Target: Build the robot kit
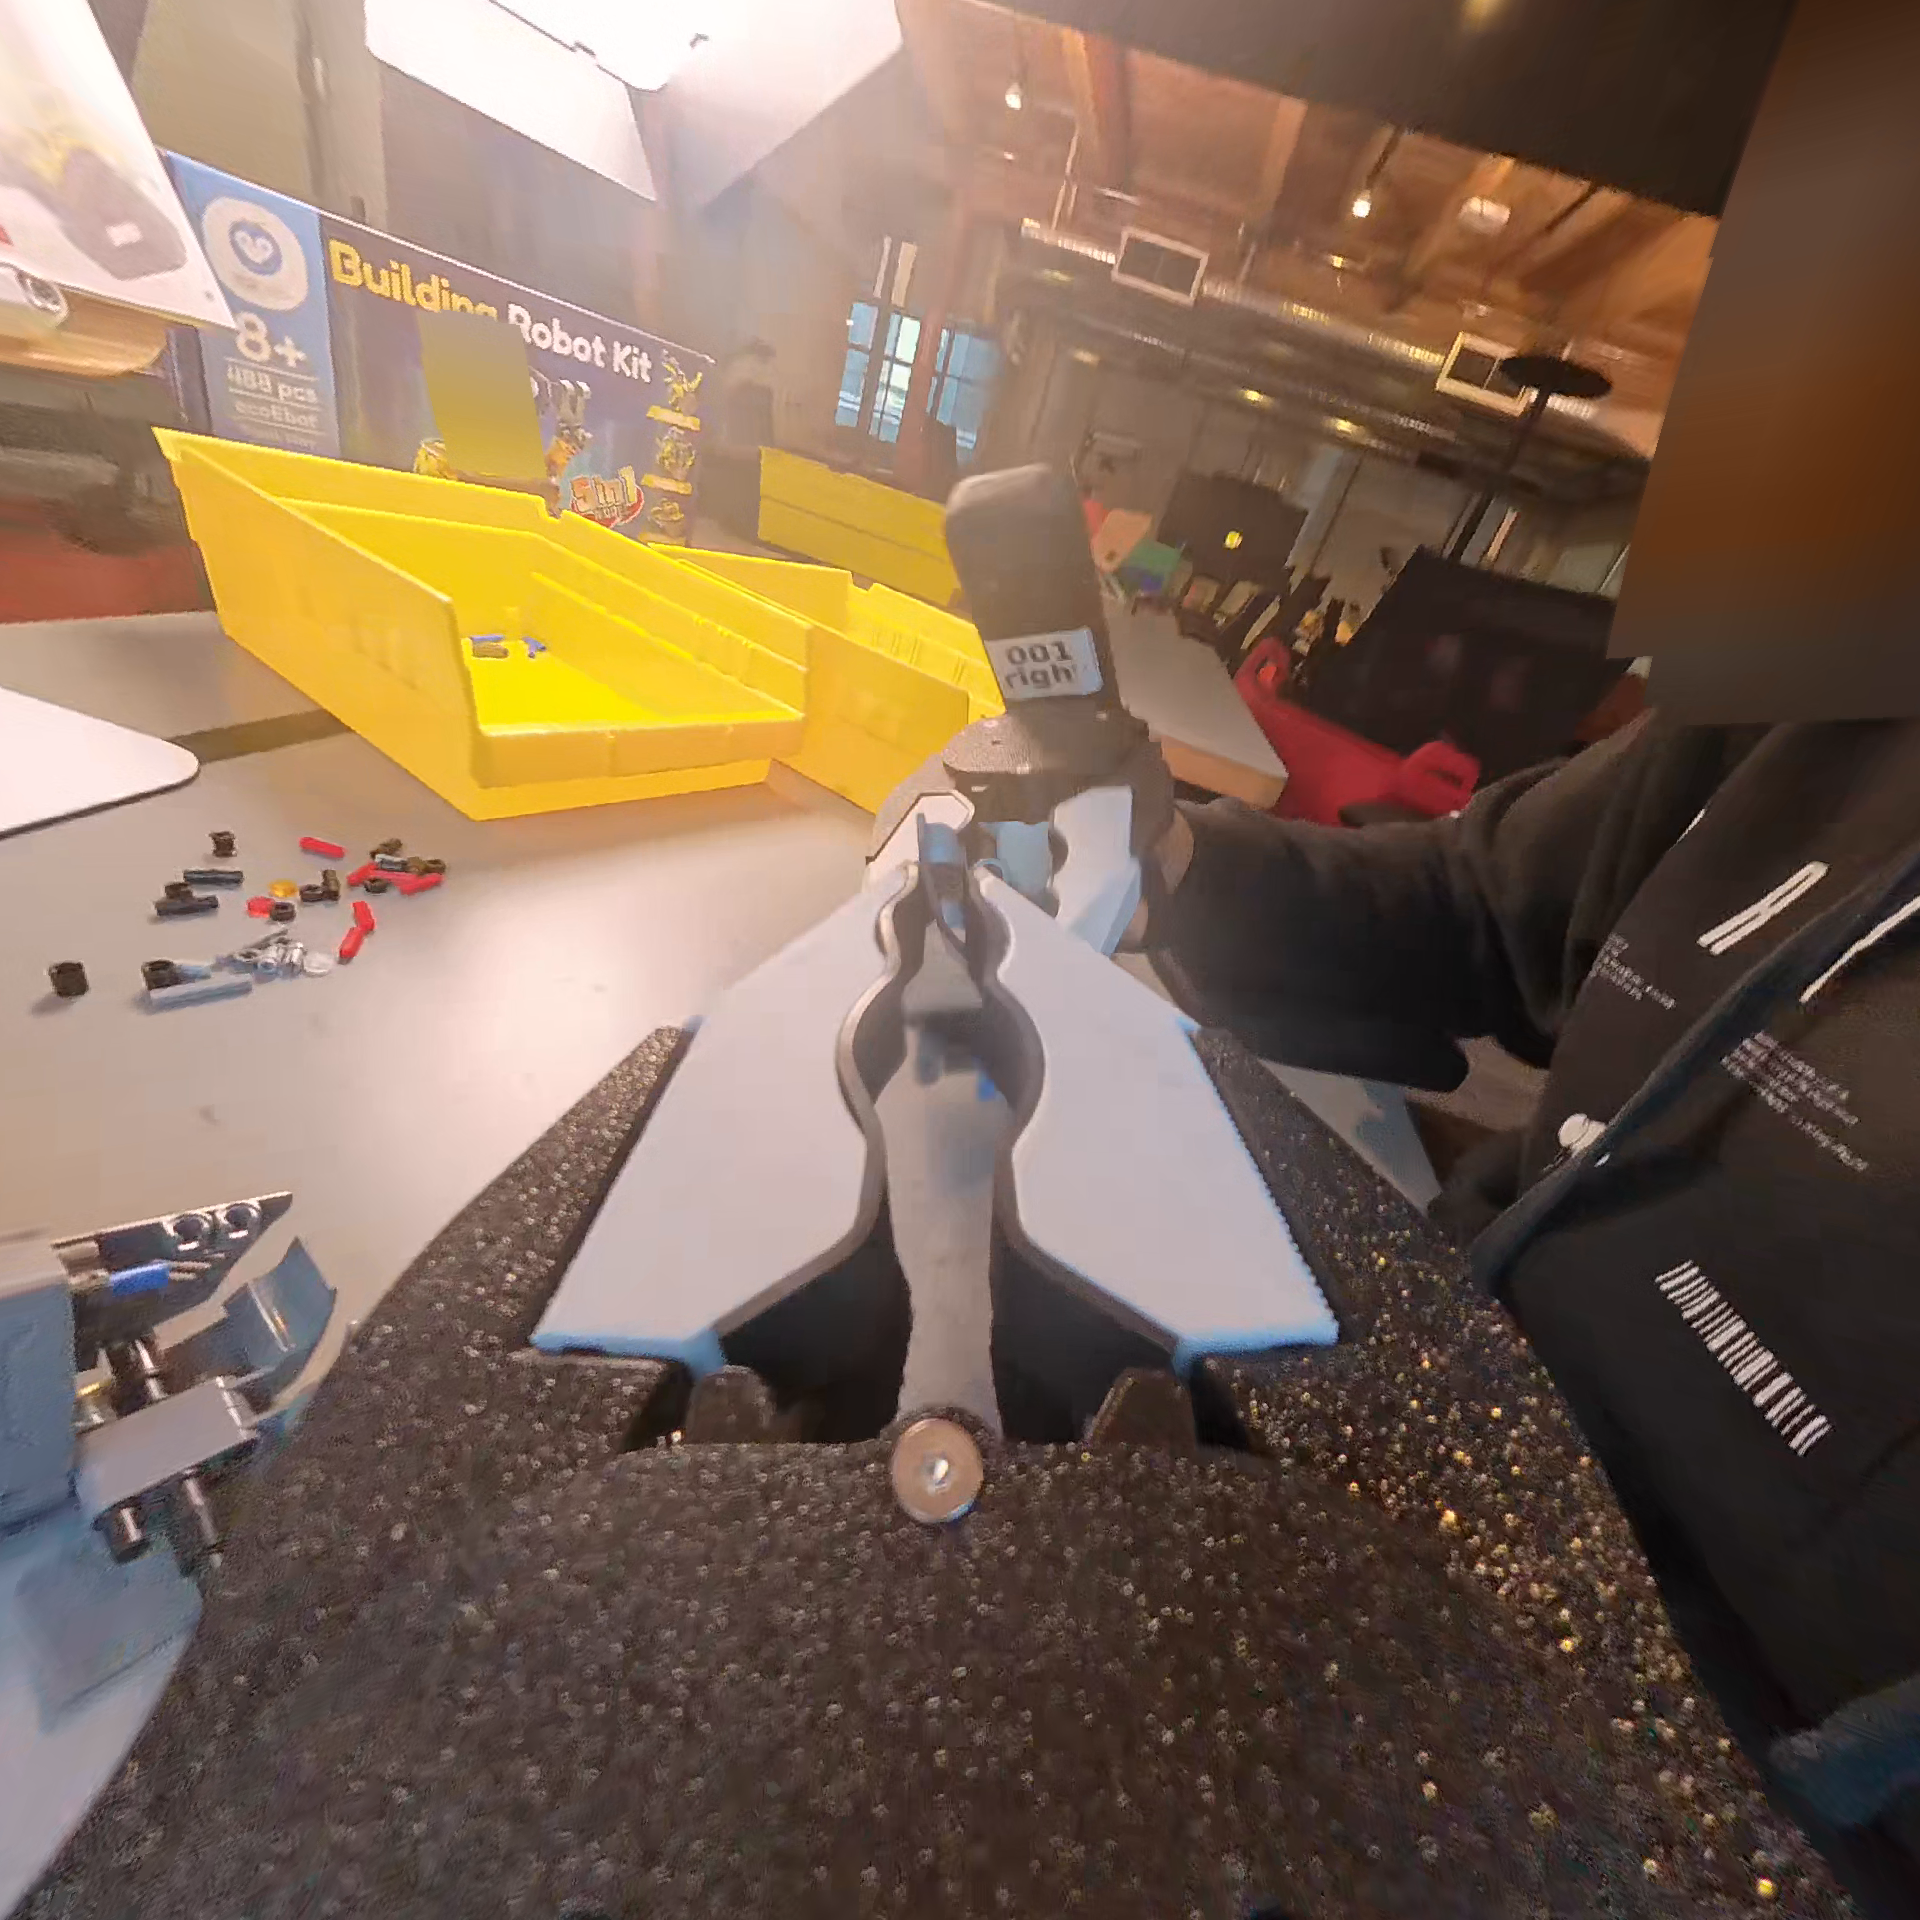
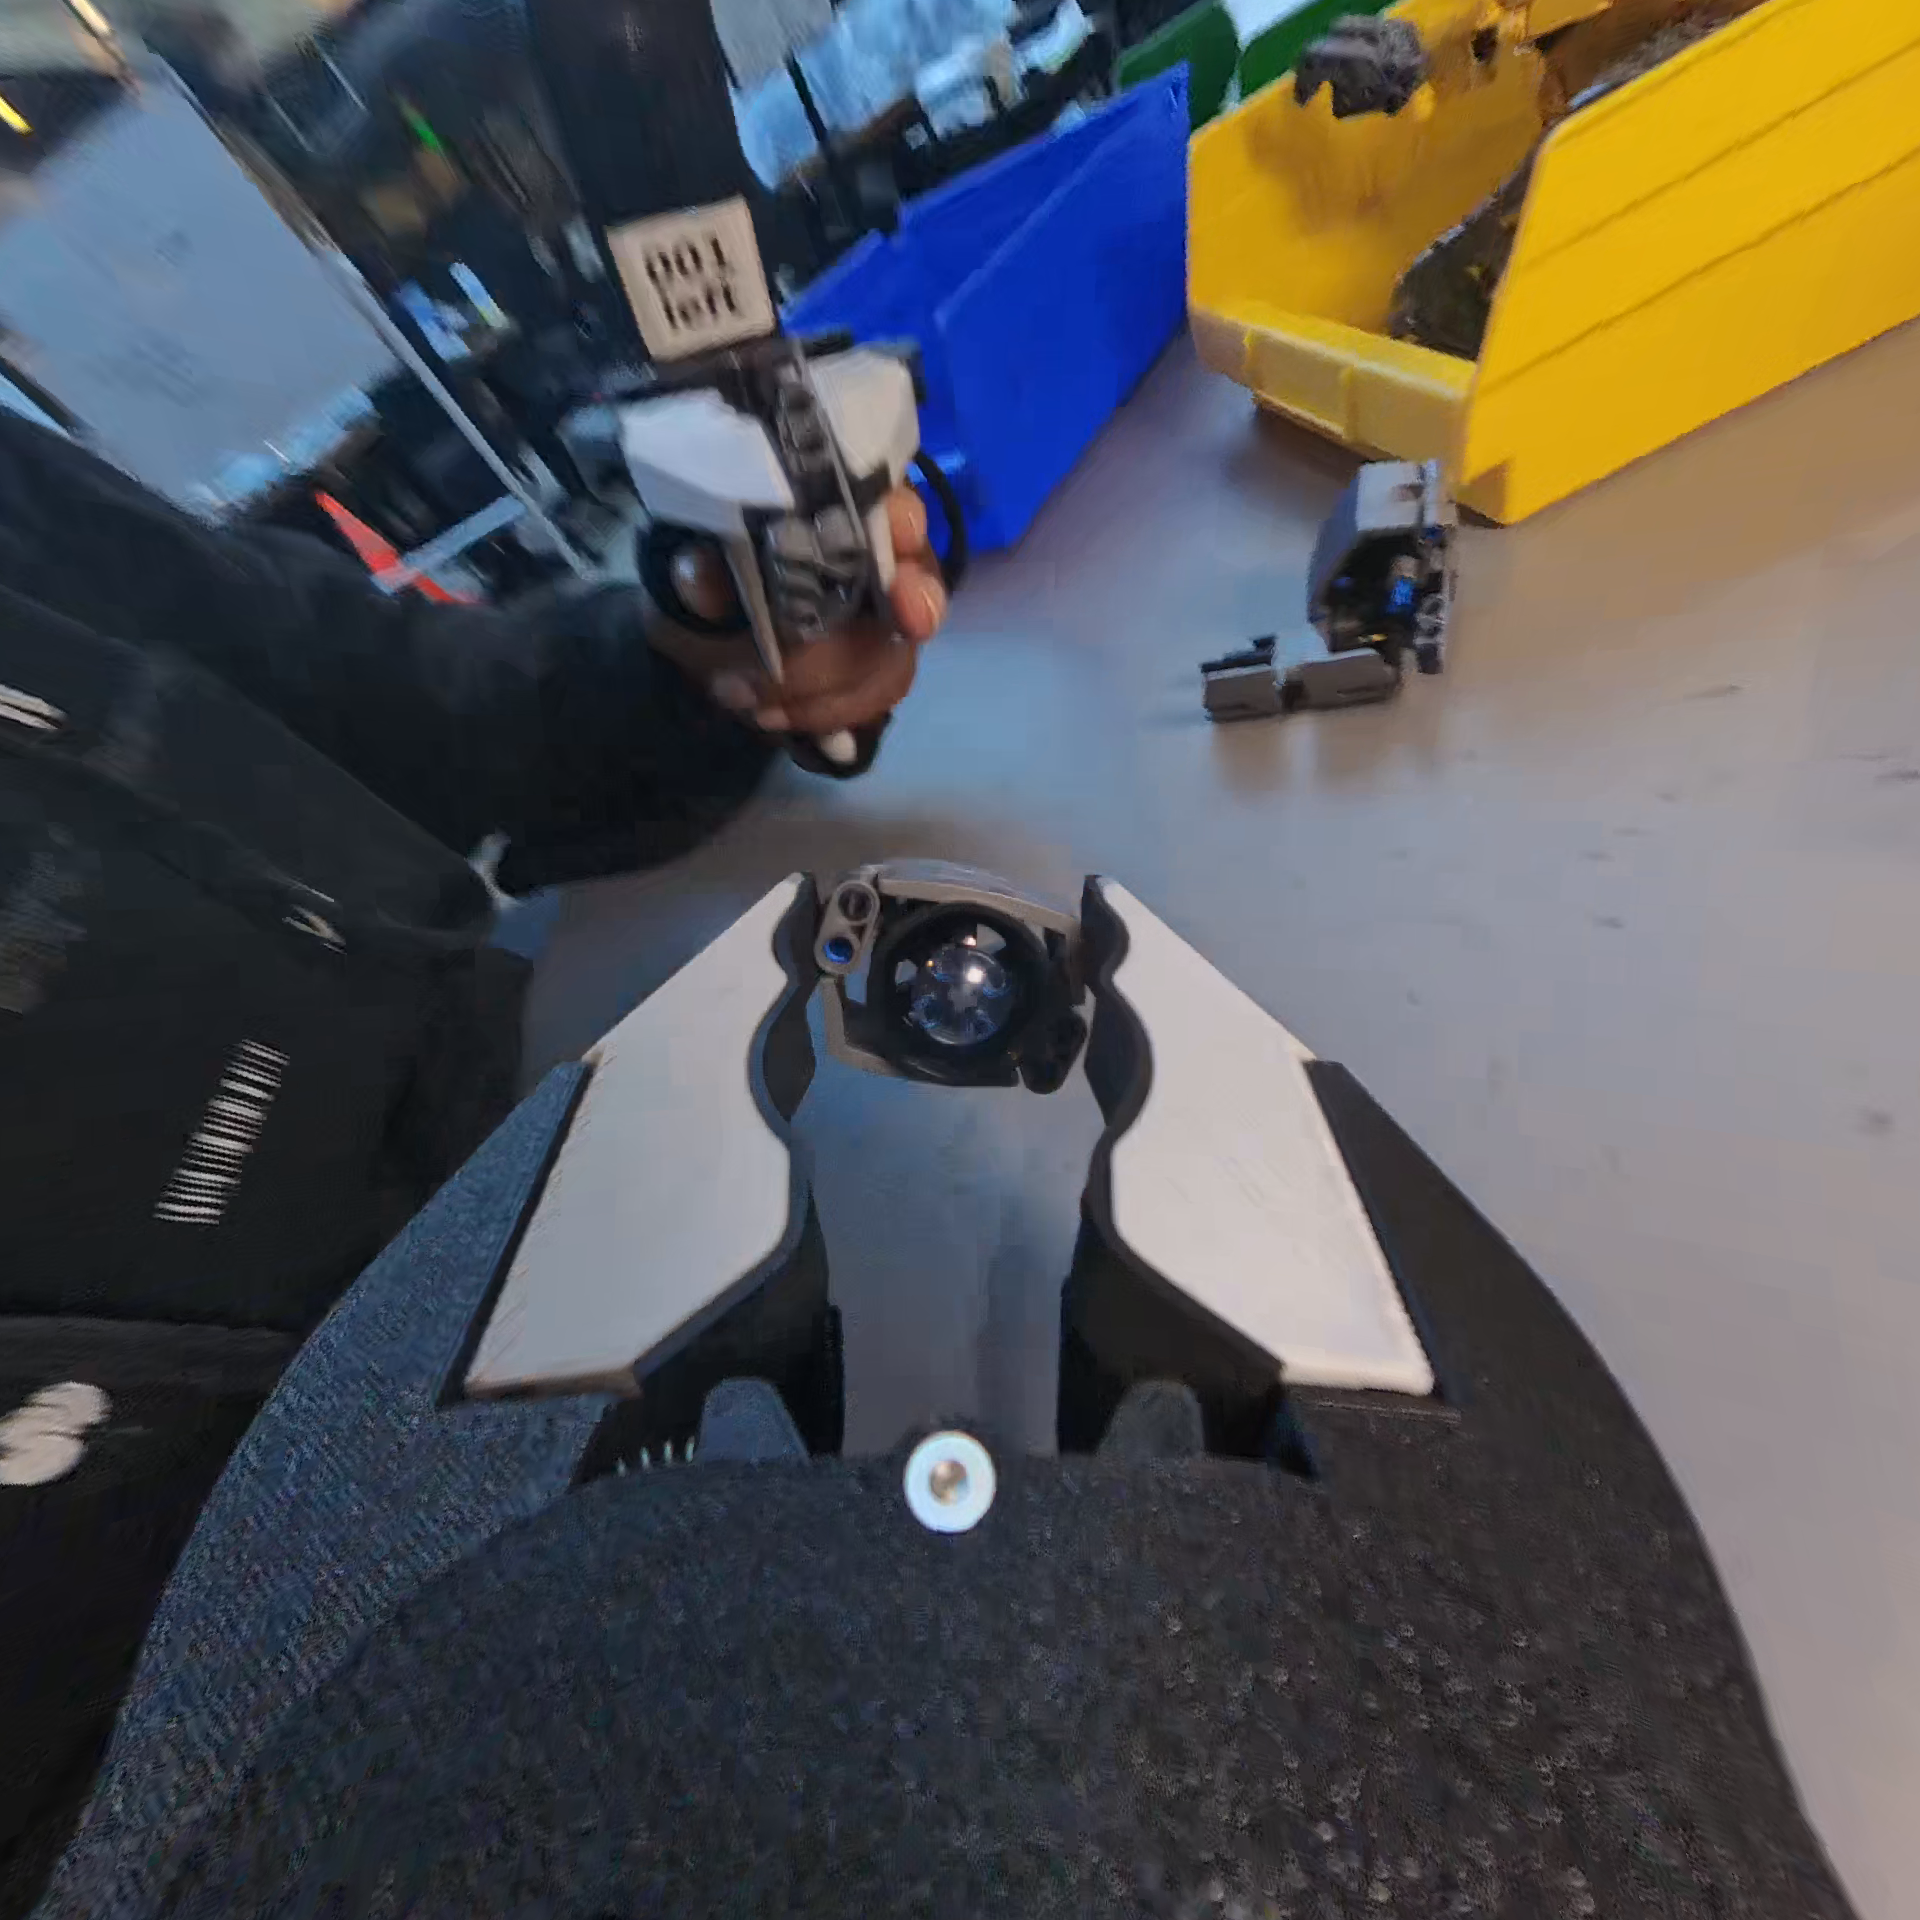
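Between the tips of the right tongs (image 2: pixel 948 971) sits a small grey and black brick assembly (image 2: pixel 951 987) with a clear round lens; the fingers (image 2: pixel 665 1174) are clamped on its two sides above the grey counter (image 2: pixel 1558 987). The left tongs (image 1: pixel 948 935) are drawn nearly together, pinching a thin dark grey piece (image 1: pixel 940 997) between the tips; its exact form is blurred. Just beyond those tips, the right tongs are seen from outside, gripped by a gloved hand (image 1: pixel 1153 831). On the counter, to the left in the left wrist view, lie scattered small parts (image 1: pixel 270 904) in red, black and grey. Behind them stand yellow bins (image 1: pixel 540 634) and a printed kit box (image 1: pixel 468 353). A larger grey brick build (image 2: pixel 1361 592) rests beside a yellow bin in the right wrist view.
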Demonstrator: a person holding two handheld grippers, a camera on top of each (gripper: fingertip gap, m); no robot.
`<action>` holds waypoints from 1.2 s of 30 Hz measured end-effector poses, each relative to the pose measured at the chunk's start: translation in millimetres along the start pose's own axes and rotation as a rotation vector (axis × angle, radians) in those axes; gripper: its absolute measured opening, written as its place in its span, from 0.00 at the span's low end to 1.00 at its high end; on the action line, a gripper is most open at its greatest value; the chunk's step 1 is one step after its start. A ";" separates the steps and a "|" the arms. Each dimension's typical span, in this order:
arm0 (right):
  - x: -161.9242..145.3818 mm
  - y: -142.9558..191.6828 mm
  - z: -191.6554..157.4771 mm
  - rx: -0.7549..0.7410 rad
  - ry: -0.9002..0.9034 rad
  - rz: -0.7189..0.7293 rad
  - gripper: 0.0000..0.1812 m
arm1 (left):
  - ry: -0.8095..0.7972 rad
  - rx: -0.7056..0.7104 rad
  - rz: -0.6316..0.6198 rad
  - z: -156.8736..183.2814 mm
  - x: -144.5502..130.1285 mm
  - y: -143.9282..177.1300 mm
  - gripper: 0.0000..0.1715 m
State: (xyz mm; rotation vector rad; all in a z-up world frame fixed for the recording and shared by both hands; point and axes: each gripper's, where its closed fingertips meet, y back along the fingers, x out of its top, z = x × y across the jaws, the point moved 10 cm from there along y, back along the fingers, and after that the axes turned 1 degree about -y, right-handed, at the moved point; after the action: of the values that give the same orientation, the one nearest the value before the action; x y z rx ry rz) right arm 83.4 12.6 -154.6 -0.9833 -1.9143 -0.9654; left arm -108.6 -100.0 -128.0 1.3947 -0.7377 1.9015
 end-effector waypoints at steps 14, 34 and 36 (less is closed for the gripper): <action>-28.2 -22.2 -2.8 -0.232 0.450 -0.354 0.27 | 0.487 -0.124 0.238 -26.5 -12.7 7.2 0.03; 12.1 -1.3 -17.1 -0.226 0.403 -0.032 0.39 | 0.766 -0.282 0.416 -33.6 -21.8 5.3 0.03; 25.8 -2.6 -28.5 -0.232 0.418 0.089 0.38 | 0.784 -0.300 0.406 -30.1 -24.2 -1.4 0.03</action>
State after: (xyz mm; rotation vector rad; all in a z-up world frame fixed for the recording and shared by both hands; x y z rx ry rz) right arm 78.6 -5.6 -121.1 -0.9021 -1.4254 -1.2499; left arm -119.9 -80.6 -159.4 0.2571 -0.8783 2.2808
